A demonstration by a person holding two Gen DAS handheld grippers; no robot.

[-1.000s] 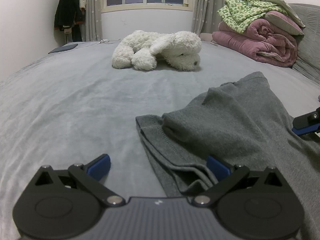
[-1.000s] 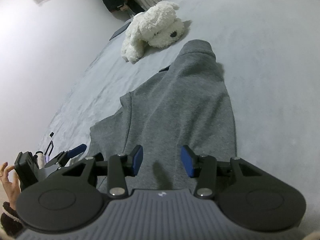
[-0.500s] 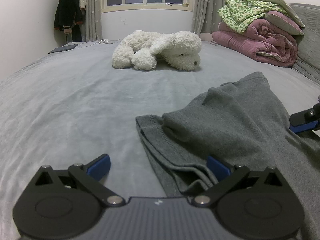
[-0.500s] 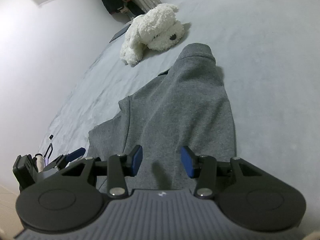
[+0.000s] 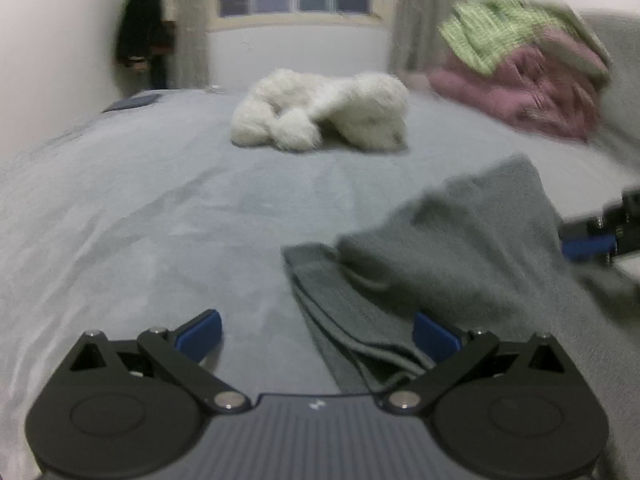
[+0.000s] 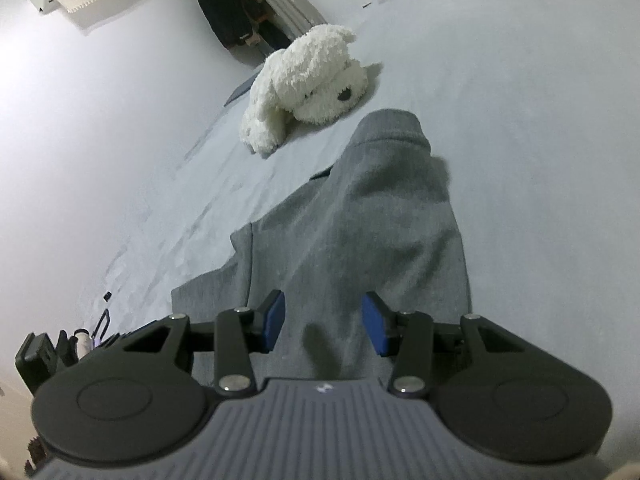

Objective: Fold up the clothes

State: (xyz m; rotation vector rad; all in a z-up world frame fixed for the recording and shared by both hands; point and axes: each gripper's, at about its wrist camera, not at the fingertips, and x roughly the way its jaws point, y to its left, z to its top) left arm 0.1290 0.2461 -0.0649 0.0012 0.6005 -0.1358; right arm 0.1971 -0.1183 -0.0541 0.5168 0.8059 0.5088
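A grey sweater (image 5: 460, 248) lies partly folded on the grey bed (image 5: 160, 220); it also shows in the right wrist view (image 6: 372, 216). My left gripper (image 5: 318, 334) is open, low over the bed at the sweater's ribbed left edge, its right finger above the cloth. My right gripper (image 6: 324, 322) is open and empty, hovering above the sweater's near end. One of its blue fingertips (image 5: 588, 246) shows at the right edge of the left wrist view.
A white plush dog (image 5: 324, 114) lies at the middle back of the bed, also in the right wrist view (image 6: 308, 80). Folded pink and green quilts (image 5: 520, 80) are stacked at the back right. A dark flat object (image 5: 132, 103) lies back left. A dark coat (image 5: 144, 40) hangs in the corner.
The left wrist view has gone blurred with motion. The right gripper has lifted and pulled back a little over the sweater. Both grippers stay open.
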